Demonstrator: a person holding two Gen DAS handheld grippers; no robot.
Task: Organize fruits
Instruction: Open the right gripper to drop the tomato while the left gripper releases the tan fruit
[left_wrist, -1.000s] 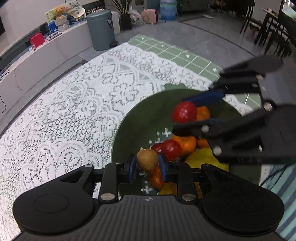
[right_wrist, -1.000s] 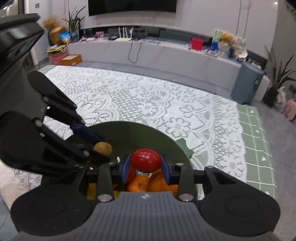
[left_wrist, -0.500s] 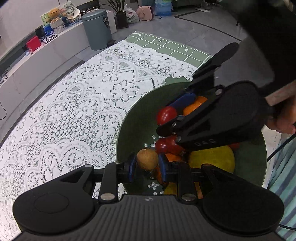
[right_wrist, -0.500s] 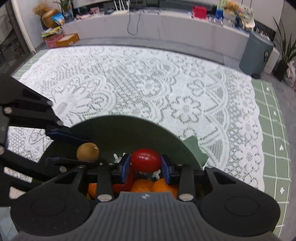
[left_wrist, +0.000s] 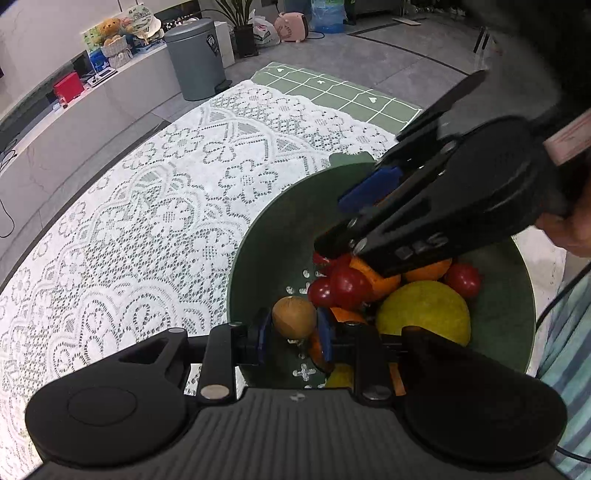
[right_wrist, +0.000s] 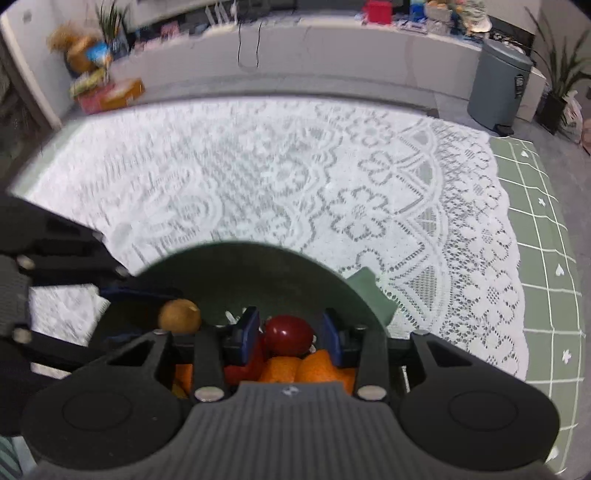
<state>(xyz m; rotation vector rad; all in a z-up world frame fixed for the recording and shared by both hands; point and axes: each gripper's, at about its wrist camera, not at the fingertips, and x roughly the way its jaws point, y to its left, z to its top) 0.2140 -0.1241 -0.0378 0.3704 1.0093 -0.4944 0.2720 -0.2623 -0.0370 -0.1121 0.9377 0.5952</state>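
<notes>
A: What surface and room surround the green bowl (left_wrist: 258, 236)?

B: The bowl stands on a white lace cloth (left_wrist: 140, 206) laid over a green grid-lined mat (left_wrist: 343, 92). Beyond the cloth are a grey tiled floor, a grey pedal bin (left_wrist: 195, 62) and a long white counter (right_wrist: 332, 51) crowded with small items.

A: How does the fruit look?

B: Inside the bowl lie oranges (right_wrist: 295, 369), small red fruits (left_wrist: 343, 284) and one large yellow-green fruit (left_wrist: 424, 314), all heaped toward the bowl's near side.

A: And the tools?

B: The left gripper (left_wrist: 293, 328) is clamped on a small brown round fruit (left_wrist: 294, 317), just above the bowl's floor. The right gripper (right_wrist: 290, 338) hangs over the heap; a glossy red fruit (right_wrist: 288, 334) sits between its blue pads (right_wrist: 248, 332), with slight gaps at both sides, so the jaws stand apart.
</notes>
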